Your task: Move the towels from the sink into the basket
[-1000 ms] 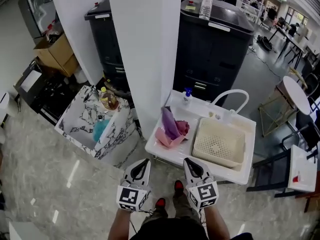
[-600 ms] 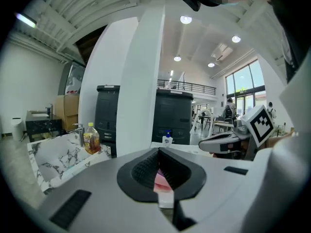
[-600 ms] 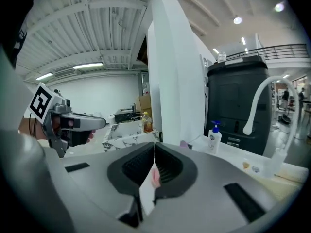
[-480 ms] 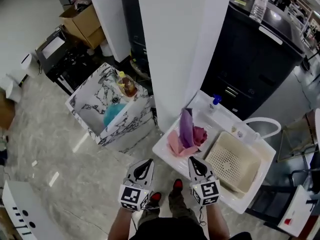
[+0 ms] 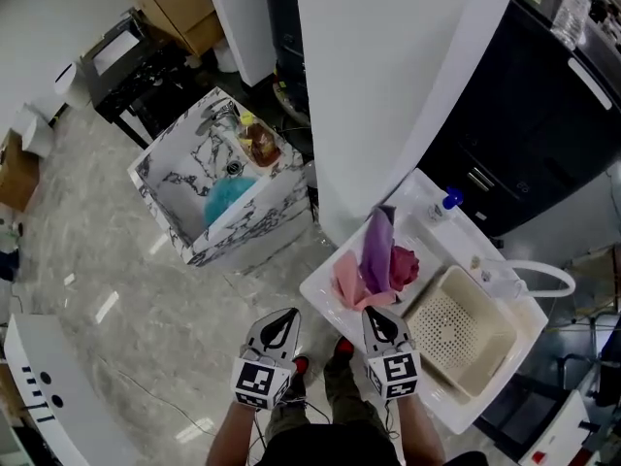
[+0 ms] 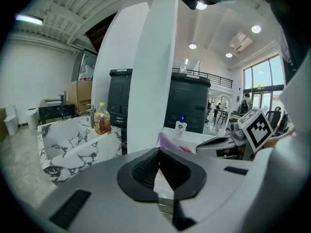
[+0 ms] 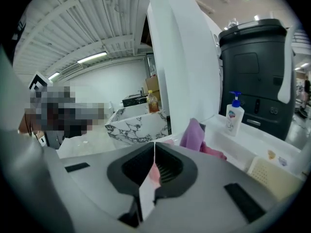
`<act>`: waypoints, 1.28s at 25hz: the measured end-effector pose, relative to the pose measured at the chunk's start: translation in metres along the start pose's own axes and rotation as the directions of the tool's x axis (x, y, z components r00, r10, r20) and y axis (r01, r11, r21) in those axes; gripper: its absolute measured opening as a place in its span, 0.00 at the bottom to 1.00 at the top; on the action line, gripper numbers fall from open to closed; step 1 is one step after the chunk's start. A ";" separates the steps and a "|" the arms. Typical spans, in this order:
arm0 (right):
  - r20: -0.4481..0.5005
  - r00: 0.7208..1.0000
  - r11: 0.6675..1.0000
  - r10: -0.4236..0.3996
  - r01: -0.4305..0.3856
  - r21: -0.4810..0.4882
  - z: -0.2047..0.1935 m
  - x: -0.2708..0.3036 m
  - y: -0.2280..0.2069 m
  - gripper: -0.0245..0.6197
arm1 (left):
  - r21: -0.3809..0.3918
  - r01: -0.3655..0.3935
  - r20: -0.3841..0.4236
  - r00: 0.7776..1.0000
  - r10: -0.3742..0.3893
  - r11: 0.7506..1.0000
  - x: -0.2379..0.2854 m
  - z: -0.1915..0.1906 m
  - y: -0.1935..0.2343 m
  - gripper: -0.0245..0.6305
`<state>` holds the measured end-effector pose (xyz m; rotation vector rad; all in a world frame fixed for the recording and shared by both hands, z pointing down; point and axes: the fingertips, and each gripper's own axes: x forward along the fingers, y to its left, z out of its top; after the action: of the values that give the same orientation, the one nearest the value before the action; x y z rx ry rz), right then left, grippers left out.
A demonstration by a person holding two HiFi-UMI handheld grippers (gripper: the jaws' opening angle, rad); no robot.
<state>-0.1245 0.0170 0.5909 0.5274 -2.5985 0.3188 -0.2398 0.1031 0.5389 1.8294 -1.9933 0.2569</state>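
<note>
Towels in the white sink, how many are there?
3. A purple towel stands up in the middle, a light pink towel lies by the sink's front edge, and a dark pink towel sits nearer the basket. More could be hidden underneath.

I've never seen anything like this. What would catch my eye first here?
The purple towel stands out first, sticking up among pink towels at the left end of the white sink, with an empty cream basket to their right. At the bottom of the head view, the left gripper and right gripper point towards them, both shut and holding nothing. Further left stands a marbled sink.
</note>
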 end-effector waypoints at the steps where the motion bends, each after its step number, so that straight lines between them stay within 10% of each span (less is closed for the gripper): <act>1: -0.013 1.000 1.000 0.004 -0.004 0.003 -0.004 0.004 -0.001 0.09 | -0.009 -0.002 -0.005 1.000 0.002 1.000 0.002 -0.002 0.001 0.05; 8: -0.059 0.998 1.000 0.025 -0.026 -0.007 -0.025 0.021 0.004 0.09 | -0.048 0.002 -0.053 0.999 -0.004 0.999 0.009 -0.023 0.000 0.05; 16: -0.127 0.991 1.000 0.030 -0.030 0.002 -0.056 0.039 0.006 0.38 | -0.047 0.009 -0.087 0.996 -0.014 0.999 0.012 -0.038 -0.002 0.05; 32: -0.169 0.985 0.999 -0.045 0.047 0.012 -0.069 0.042 -0.003 0.11 | -0.040 0.002 -0.106 0.994 -0.006 0.999 0.001 -0.049 0.003 0.05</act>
<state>-0.1299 0.0229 0.6714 0.5408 -2.4184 0.3529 -0.2339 0.1228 0.5835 1.7574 -1.9085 0.3042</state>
